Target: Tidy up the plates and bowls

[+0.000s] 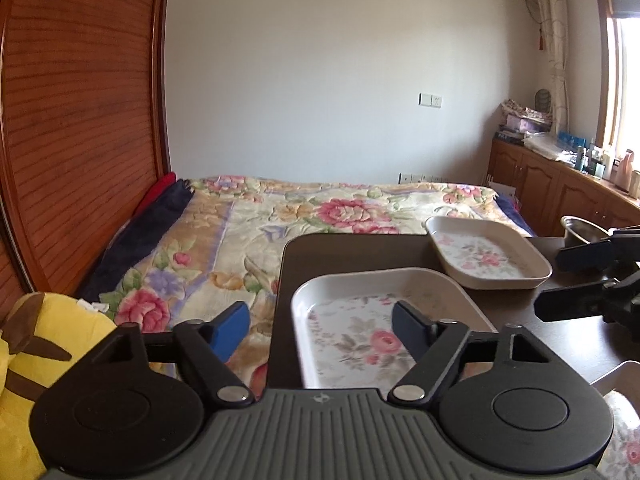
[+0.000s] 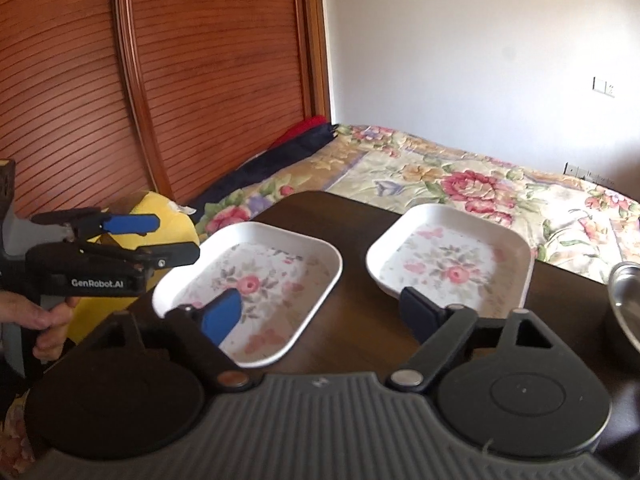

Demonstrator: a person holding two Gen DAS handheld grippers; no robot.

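Plates: two shallow rectangular white dishes with pink floral print, near one (image 2: 256, 280) and far one (image 2: 452, 256), side by side but apart on dark wooden table (image 2: 360, 320) beside floral-quilted bed (image 2: 460, 176). Only in right wrist view: bare hand (image 2: 44, 316) clasping grey handle of left gripper (image 2: 160, 236), held level at table's left edge, blue-padded fingers spread, nothing between. Only in left wrist view: right gripper (image 1: 560, 280) reaching in from right, jaws apart, empty, close to shiny metal bowl (image 1: 580, 230).
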